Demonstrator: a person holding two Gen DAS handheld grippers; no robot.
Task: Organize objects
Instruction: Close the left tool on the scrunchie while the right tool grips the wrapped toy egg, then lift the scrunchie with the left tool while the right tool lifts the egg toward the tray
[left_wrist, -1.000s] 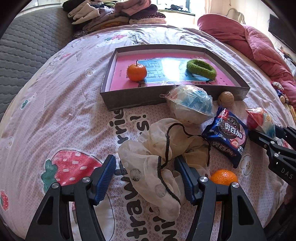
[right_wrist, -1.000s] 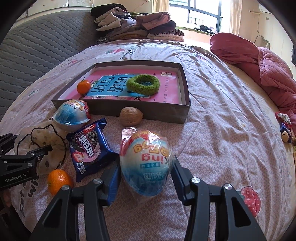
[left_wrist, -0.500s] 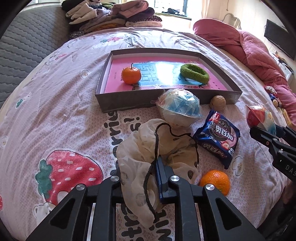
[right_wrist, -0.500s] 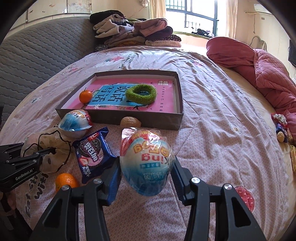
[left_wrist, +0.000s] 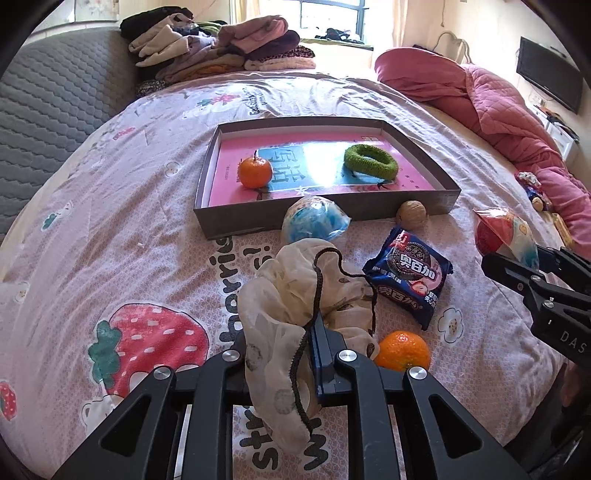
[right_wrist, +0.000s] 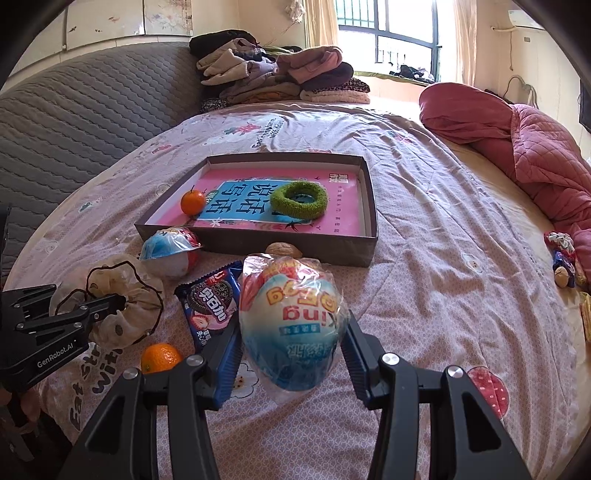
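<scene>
Left tool (left_wrist: 284, 363) is pinched tight on the cream dotted scrunchie (left_wrist: 306, 295), low centre of the left view. The fabric bunches up between the jaws and its black cord (left_wrist: 332, 258) loops loose on top. Grip sits on one edge fold, likely because soft cloth gives nothing firmer to hold; most of it drapes free, whether it touches the bed (left_wrist: 110, 236) I can't tell.

Right tool (right_wrist: 291, 350) is clamped on the big wrapped toy egg (right_wrist: 291, 317), bottom centre of the right view, held off the sheet, jaws on its sides across the wide middle so the slick wrapper probably won't slip.

Grey tray (left_wrist: 236, 225) sits mid-frame and further up the bed, open side up. It already holds a stemmed orange (left_wrist: 255, 171) at left and a green ring (left_wrist: 369, 160) at right, so it reads as the collection spot; both held items are probably headed there.

Not yet sorted, all just in front of the tray's near wall: a second wrapped egg (left_wrist: 314, 221) touching that wall, walnut (left_wrist: 412, 215) beside it, cookie pack (left_wrist: 410, 273) lower right, loose orange (left_wrist: 404, 349) just beside the left tool.
</scene>
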